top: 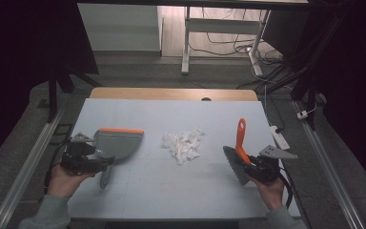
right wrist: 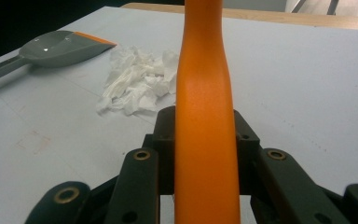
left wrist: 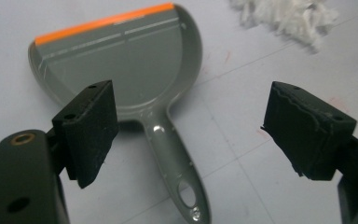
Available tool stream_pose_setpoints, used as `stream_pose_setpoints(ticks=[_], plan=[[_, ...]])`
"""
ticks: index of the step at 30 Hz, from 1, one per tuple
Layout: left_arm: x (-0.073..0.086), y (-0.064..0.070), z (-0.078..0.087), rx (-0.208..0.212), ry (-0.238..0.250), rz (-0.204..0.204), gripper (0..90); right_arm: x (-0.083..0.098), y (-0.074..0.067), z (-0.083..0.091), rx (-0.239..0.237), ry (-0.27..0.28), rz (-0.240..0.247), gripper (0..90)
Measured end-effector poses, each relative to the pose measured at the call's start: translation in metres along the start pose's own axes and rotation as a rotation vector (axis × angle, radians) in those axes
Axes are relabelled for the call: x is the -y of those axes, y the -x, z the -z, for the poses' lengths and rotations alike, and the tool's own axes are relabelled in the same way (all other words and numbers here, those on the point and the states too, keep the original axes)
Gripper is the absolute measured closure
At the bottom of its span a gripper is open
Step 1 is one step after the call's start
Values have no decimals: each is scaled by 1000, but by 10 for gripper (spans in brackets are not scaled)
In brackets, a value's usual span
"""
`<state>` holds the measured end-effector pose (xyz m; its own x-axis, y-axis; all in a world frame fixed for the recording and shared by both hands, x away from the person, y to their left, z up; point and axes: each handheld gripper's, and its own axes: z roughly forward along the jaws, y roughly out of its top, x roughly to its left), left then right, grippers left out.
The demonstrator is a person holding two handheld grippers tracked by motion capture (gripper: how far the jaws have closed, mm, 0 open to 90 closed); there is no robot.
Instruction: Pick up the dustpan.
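A grey dustpan with an orange lip lies flat on the left of the table, its handle pointing toward the person. My left gripper hovers over that handle, jaws wide apart on either side of it and not touching; it is open. A pile of white paper scraps sits mid-table, also seen past the dustpan. On the right, my right gripper is shut on the orange handle of a brush, whose grey bristles hang near the table.
The pale blue table top has a wooden strip along its far edge. A white power strip lies off the right edge. Metal rails run along both sides, and desk legs with cables stand beyond.
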<state>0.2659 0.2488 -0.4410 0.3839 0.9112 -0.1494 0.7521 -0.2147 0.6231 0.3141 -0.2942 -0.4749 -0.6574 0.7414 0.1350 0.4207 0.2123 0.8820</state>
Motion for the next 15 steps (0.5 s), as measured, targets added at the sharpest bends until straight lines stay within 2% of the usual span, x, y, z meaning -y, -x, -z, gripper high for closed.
stream_pose_setpoints(ticks=[2, 5, 12, 15], plan=[[4, -3, -6, 4, -10, 22, 160, 0, 0, -1, -1, -3, 0, 702], [9, -6, -16, 39, -27, 68, 143, 1, 0, -1, -12, -2, -2, 702], [14, -11, -35, 2, -55, 113, 130, 1, 0, -1, -17, -4, -2, 702], [17, -14, -44, 8, -72, 135, 128, 1, -1, -2, -17, -8, 2, 702]])
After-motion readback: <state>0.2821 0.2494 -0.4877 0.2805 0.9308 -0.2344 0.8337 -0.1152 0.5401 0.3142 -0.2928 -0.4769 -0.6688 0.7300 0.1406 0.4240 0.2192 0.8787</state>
